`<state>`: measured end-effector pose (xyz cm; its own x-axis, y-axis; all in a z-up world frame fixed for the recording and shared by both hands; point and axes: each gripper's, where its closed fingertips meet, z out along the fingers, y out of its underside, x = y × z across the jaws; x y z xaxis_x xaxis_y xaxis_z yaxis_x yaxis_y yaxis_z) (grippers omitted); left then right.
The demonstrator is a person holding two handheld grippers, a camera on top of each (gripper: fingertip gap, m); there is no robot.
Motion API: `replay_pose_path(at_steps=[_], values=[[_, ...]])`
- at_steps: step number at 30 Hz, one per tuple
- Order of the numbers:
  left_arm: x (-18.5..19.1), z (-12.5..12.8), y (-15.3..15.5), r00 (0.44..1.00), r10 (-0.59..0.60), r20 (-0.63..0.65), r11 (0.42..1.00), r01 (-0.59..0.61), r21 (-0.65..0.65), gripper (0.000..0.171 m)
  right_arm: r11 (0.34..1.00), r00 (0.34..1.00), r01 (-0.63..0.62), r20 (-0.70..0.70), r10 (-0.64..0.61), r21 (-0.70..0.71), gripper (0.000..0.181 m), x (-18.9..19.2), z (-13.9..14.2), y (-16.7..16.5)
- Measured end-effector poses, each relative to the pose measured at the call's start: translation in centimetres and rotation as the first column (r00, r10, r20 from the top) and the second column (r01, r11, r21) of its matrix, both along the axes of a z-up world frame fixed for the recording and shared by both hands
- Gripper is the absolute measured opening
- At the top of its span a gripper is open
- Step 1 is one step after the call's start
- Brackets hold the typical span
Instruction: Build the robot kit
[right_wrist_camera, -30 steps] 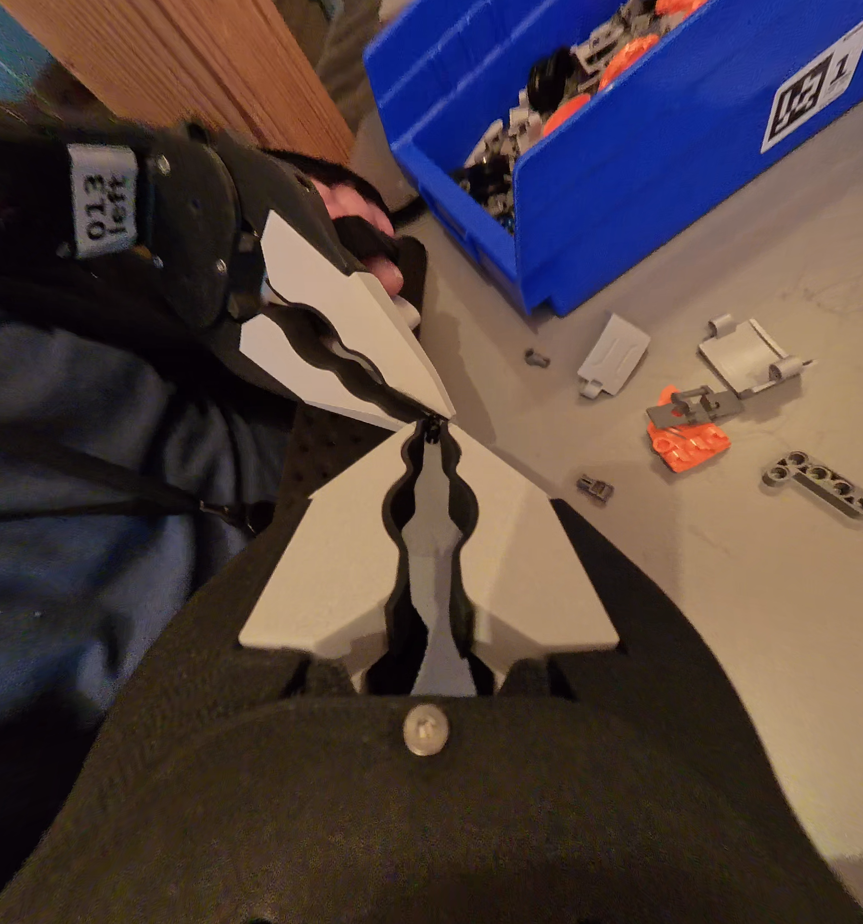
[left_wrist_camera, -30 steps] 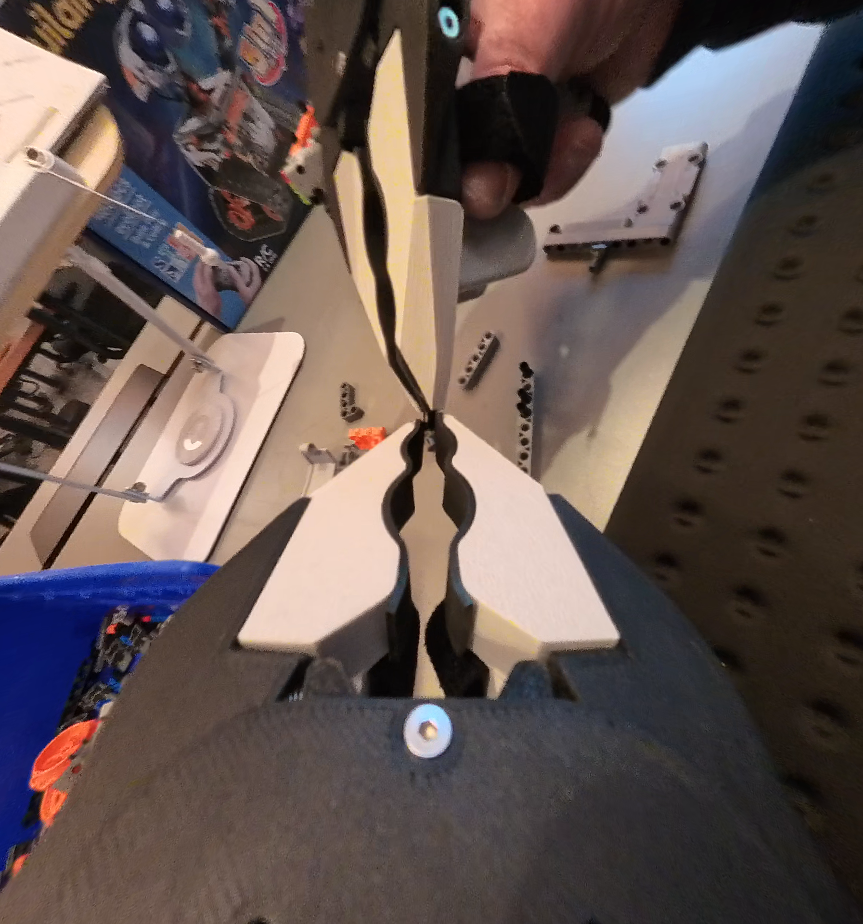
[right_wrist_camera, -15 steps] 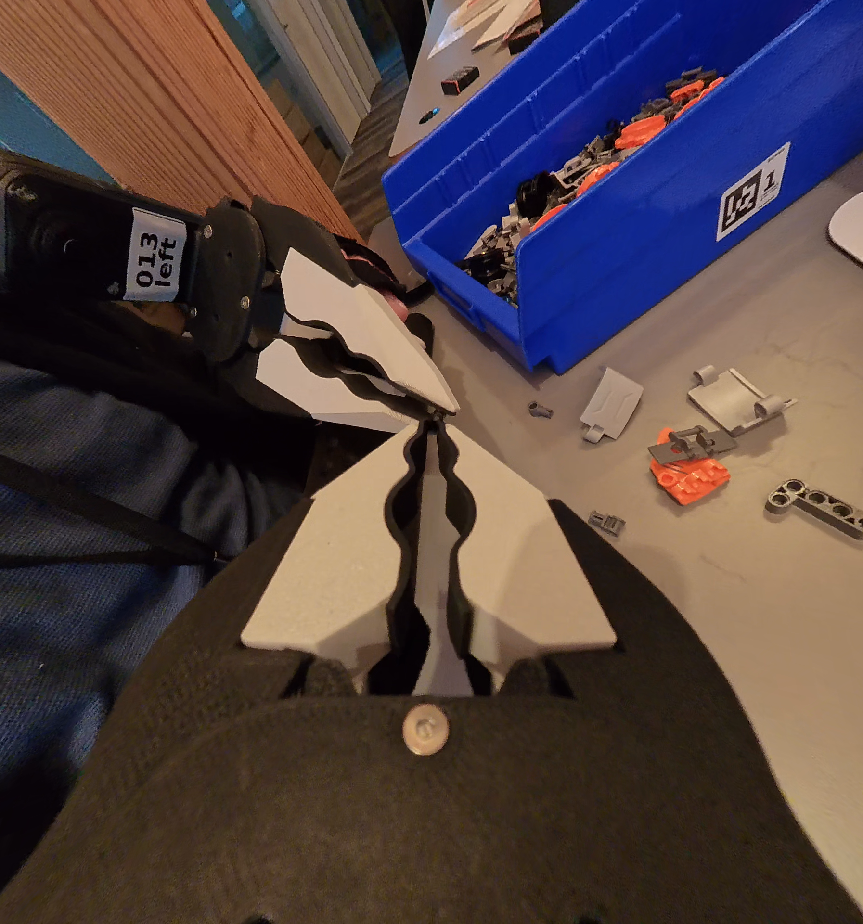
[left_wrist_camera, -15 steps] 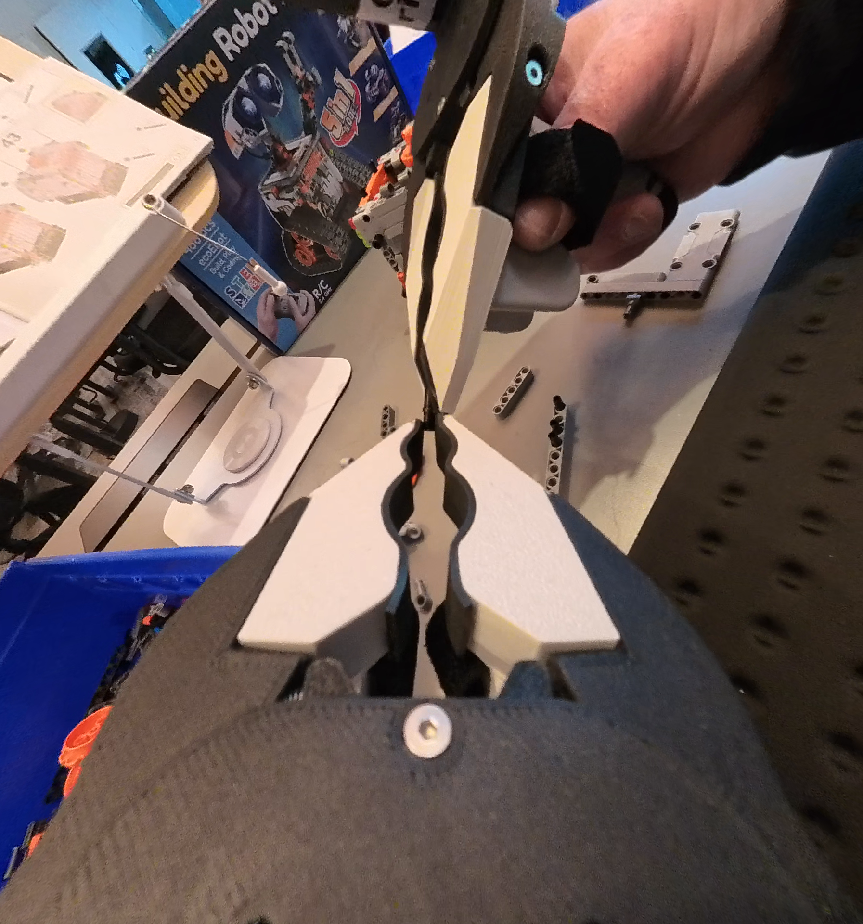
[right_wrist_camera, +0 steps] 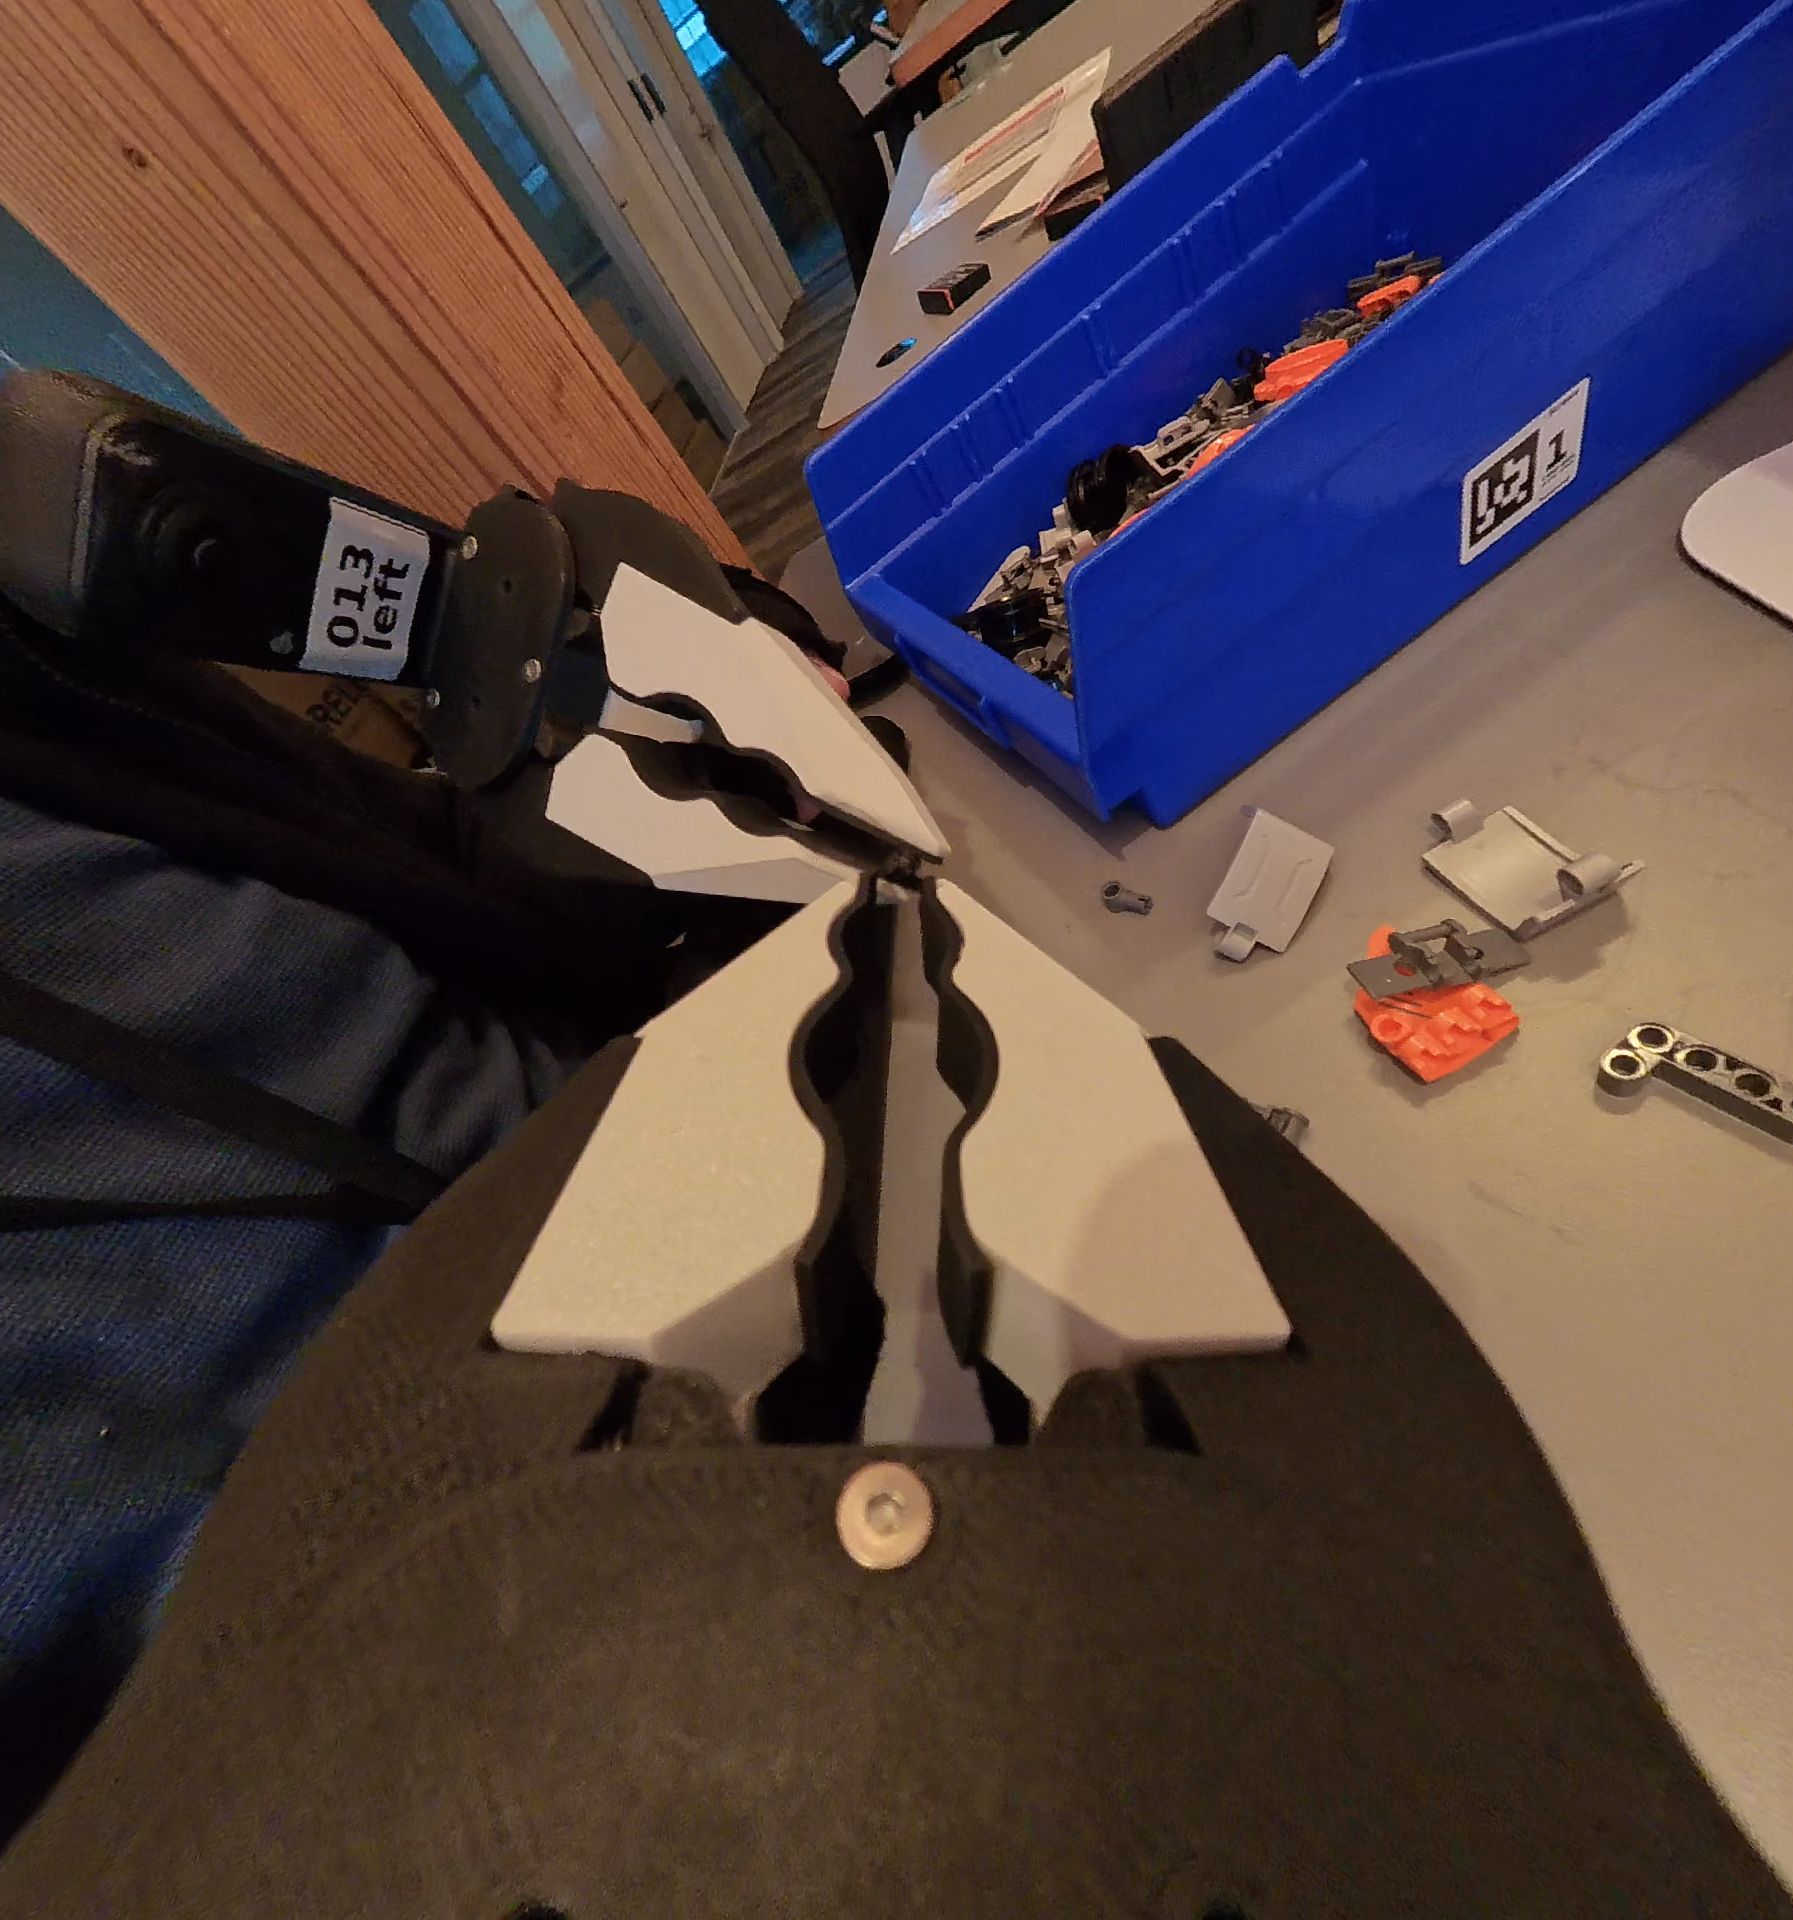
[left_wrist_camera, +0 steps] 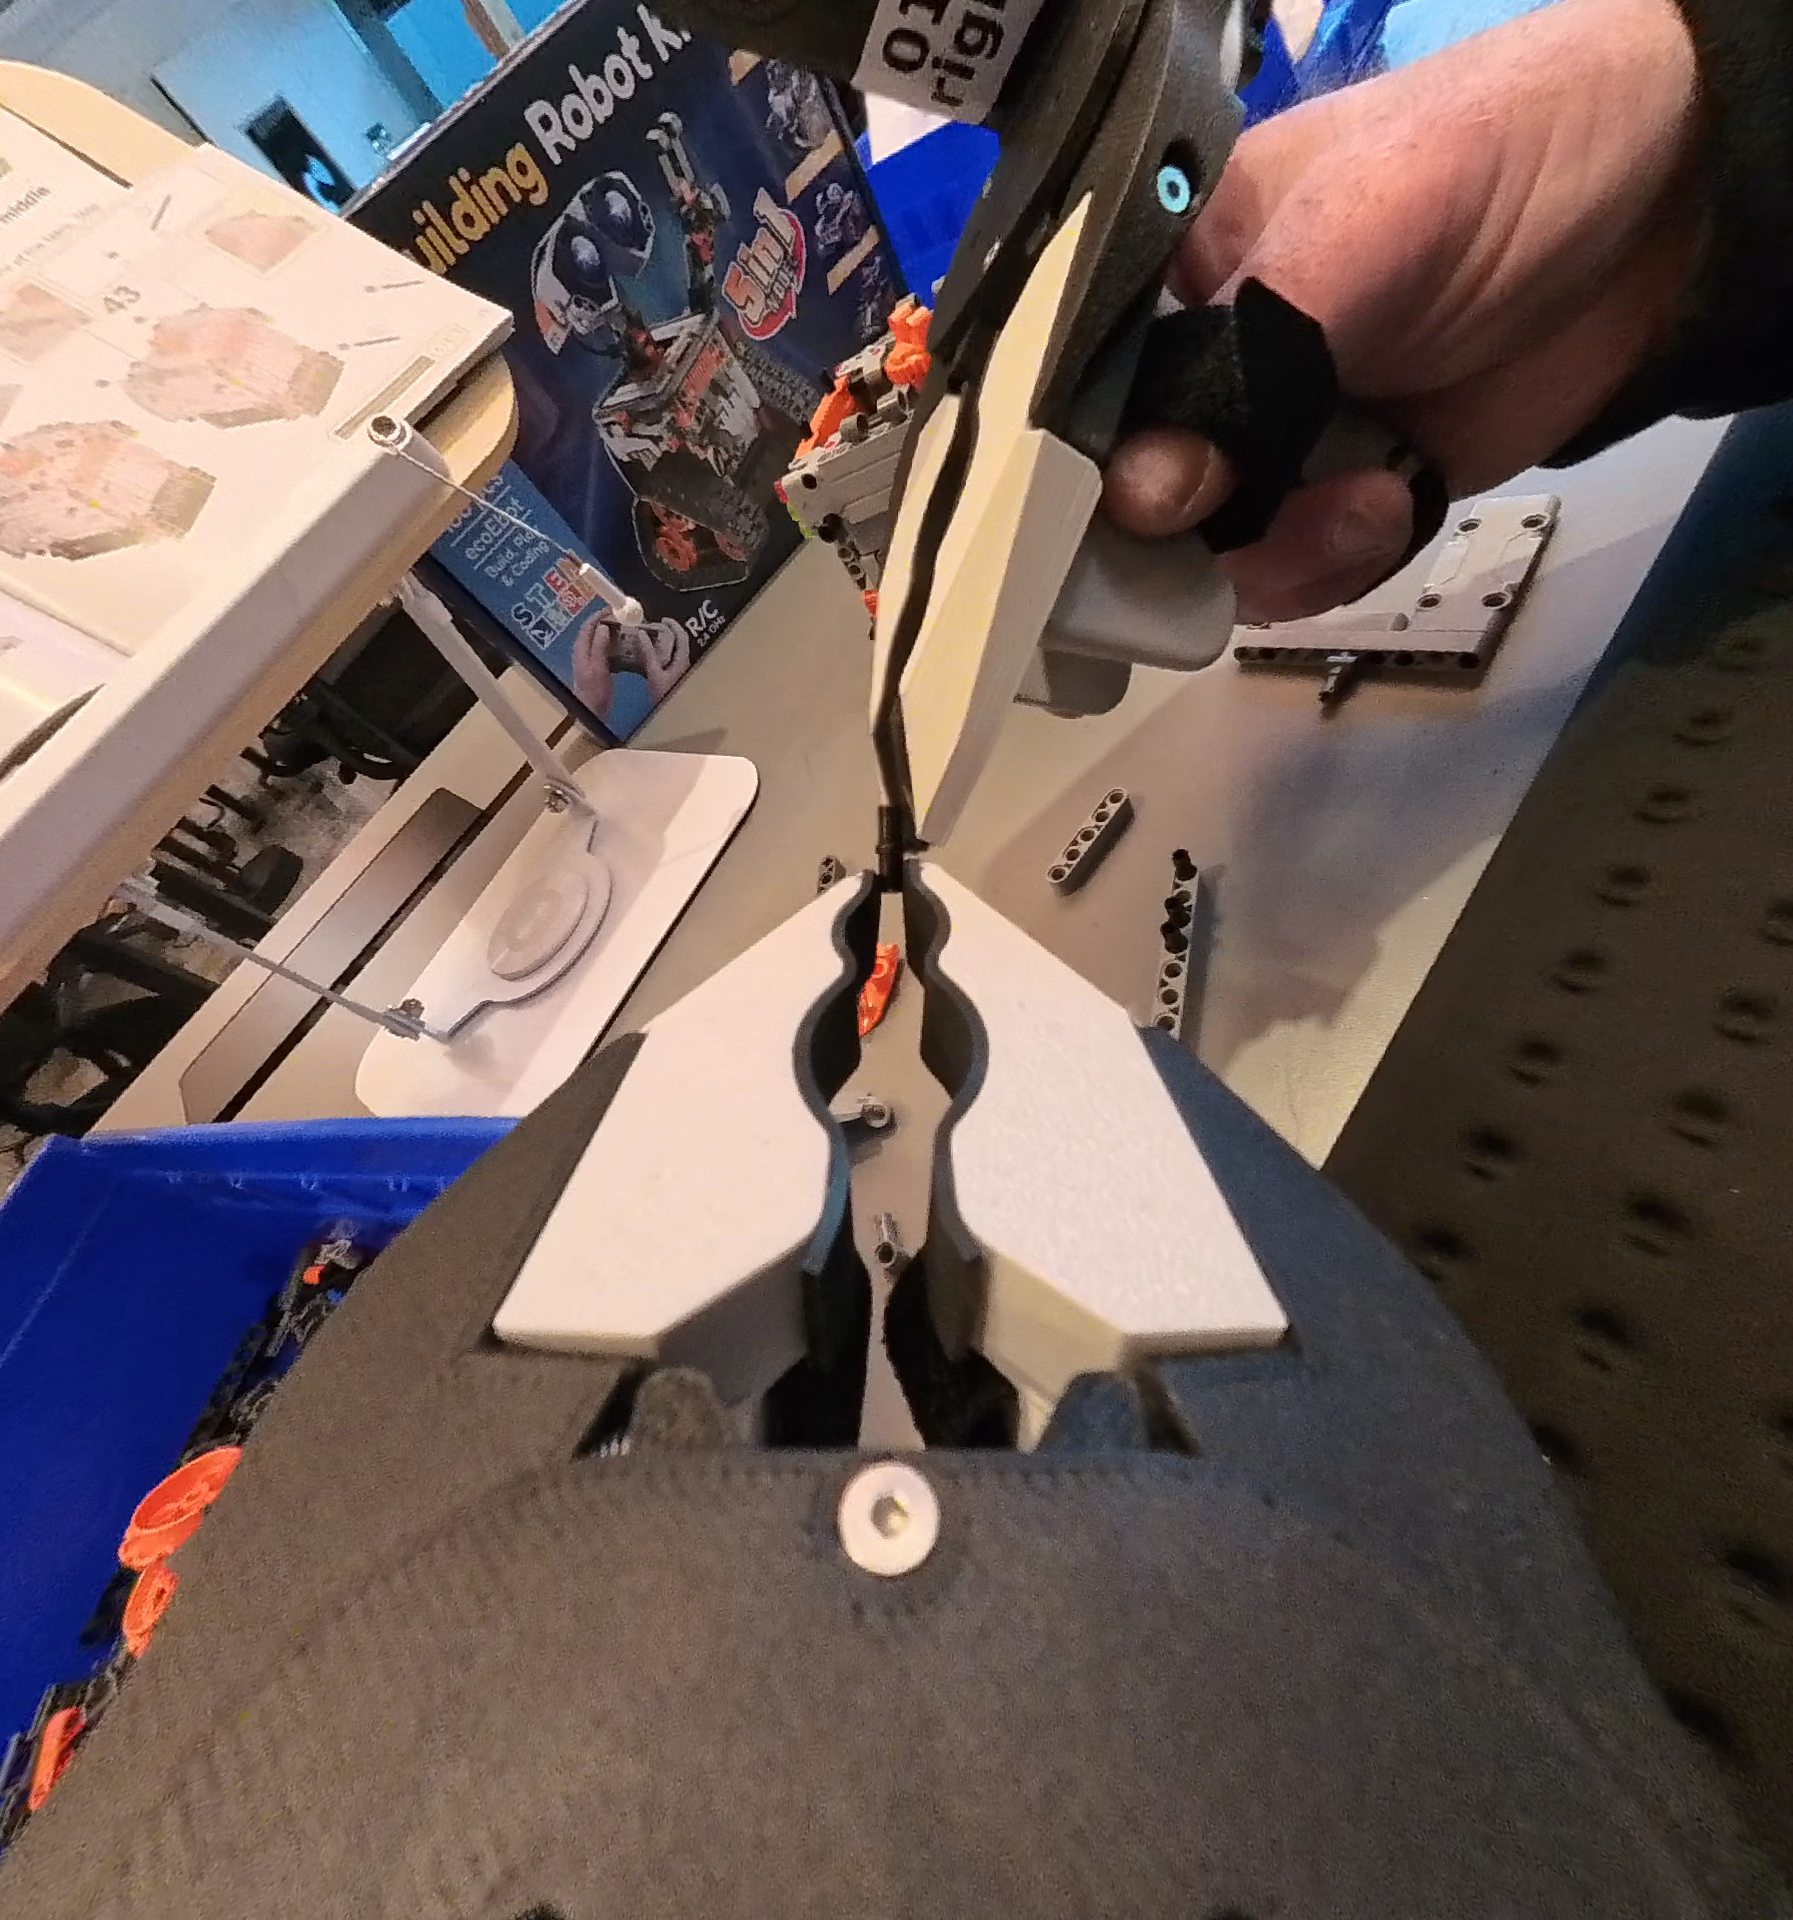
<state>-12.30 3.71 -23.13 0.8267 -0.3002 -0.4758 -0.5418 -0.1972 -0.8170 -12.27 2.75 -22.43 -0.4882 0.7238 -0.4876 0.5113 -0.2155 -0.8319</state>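
Left wrist view: the left gripper (left_wrist_camera: 890, 891) and the right gripper (left_wrist_camera: 897, 831) meet tip to tip, both pinched closed on a small black pin (left_wrist_camera: 889, 840) above the grey table (left_wrist_camera: 1287, 831). A blue bin (left_wrist_camera: 92, 1299) at lower left holds orange and black building-kit parts.

Right wrist view: the blue bin (right_wrist_camera: 1339, 582) holds grey, black and orange parts; loose pieces lie beside it.

Grey table (right_wrist_camera: 1494, 1299), blue bin (right_wrist_camera: 1339, 582), loose grey and orange building pieces (right_wrist_camera: 1432, 1023), stand base (left_wrist_camera: 559, 914)
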Motion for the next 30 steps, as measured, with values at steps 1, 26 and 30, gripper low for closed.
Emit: replay_pose_path(at_steps=[1, 26, 30], values=[[0.0, -0.2, 0.0, 1.000, 0.000, -0.006, 1.000, 0.000, -0.009, 0.002, 1.000, 1.000, -0.002, -0.003, 0.002, -0.004, 0.008, 0.0, 0.1, 0.0], [1.7, -9.2, -2.2, 0.977, -0.138, 0.161, 0.835, 0.203, -0.512, 0.013, 0.881, 0.983, -0.139, 0.171, 0.067, 0.453, 0.000, 2.5, -5.9, 0.7], [1.7, -9.6, -2.1, 0.977, -0.126, 0.173, 0.819, 0.201, -0.538, 0.013, 0.900, 0.989, -0.022, 0.138, -0.042, 0.435, 0.002, 5.0, -3.3, 4.8]])
